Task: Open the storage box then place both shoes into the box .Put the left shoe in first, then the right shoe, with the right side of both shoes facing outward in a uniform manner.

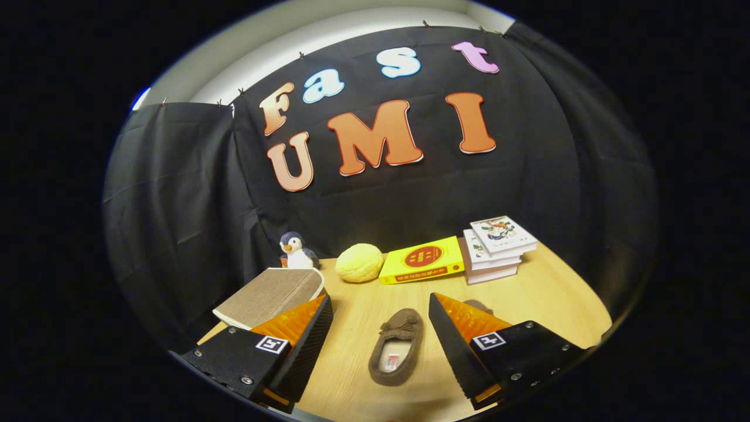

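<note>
The gripper (379, 346) hovers with fingers spread wide and empty, straddling a brown slipper (396, 347) on the counter (545, 299), seemingly lined up to grasp it. The closed storage box (269, 296) sits just beyond the left finger.

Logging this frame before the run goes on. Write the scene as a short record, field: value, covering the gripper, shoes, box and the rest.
gripper: gripper open, fingers spread wide, holding nothing
shoe in reach: brown slipper lying on the table between the fingers, opening up
second shoe: second slipper partly hidden behind the right finger
storage box: storage box beyond the left finger, lid shut
table: wooden table
back row: penguin toy, yellow round plush, yellow book, stack of books
task state: box not yet opened, both shoes outside
</note>
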